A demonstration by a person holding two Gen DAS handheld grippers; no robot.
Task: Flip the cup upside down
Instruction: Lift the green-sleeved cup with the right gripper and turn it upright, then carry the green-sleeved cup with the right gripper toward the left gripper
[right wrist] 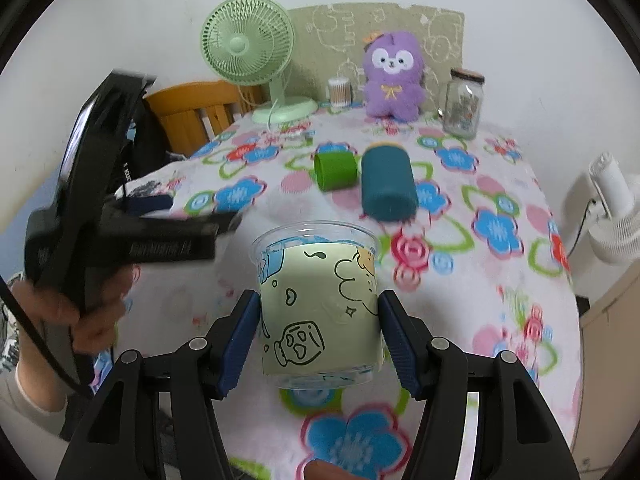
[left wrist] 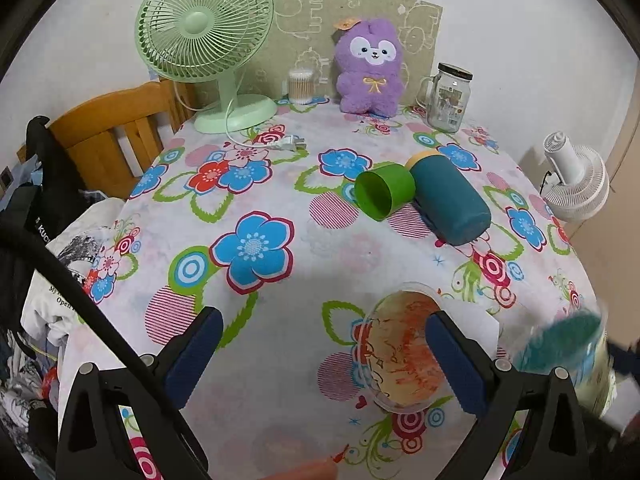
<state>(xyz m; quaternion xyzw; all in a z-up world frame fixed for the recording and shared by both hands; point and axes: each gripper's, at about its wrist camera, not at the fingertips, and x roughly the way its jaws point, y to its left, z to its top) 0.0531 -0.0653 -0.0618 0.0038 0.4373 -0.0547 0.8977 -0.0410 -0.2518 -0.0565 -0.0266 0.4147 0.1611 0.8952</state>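
A clear plastic cup (right wrist: pixel 320 308) with a pale green cartoon sleeve sits between the blue pads of my right gripper (right wrist: pixel 320 328), which is shut on it and holds it above the table, rim away from the camera. In the left wrist view the same cup (left wrist: pixel 568 352) shows blurred at the right edge. My left gripper (left wrist: pixel 324 344) is open and empty over the floral tablecloth (left wrist: pixel 280 320). Its body (right wrist: pixel 120 236) shows at the left in the right wrist view.
A clear round lid (left wrist: pixel 404 348) lies by the left gripper's right finger. A green cup (left wrist: pixel 384 196) and a teal bottle (left wrist: pixel 448 200) lie on their sides mid-table. A green fan (left wrist: pixel 208 40), cotton swab jar (left wrist: pixel 300 86), purple plush (left wrist: pixel 370 68) and glass jar (left wrist: pixel 448 98) stand at the back.
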